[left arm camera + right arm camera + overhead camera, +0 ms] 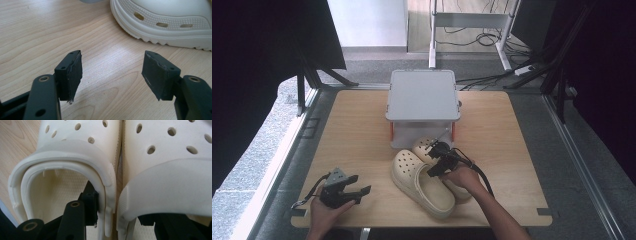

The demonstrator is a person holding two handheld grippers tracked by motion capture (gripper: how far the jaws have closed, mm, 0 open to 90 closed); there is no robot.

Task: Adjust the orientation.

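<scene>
Two cream perforated clogs lie side by side on the wooden table (357,130), touching along their inner sides. In the high view the left clog (422,187) is nearer and the right clog (423,146) sits partly under my right hand. My right gripper (433,170) straddles their adjoining walls. In the right gripper view one jaw is inside the left clog (75,147), its pad against the inner wall. The other jaw is under the strap of the right clog (170,177), mostly hidden. My left gripper (361,184) rests open at the front left, with bare table between its jaws (112,72) and a clog's sole (170,15) ahead.
A grey flat-topped stand (423,95) with orange legs stands at the middle back of the table, just behind the clogs' toes. Bare wood stretches to the left and right of the clogs. Dark curtains and cables surround the table.
</scene>
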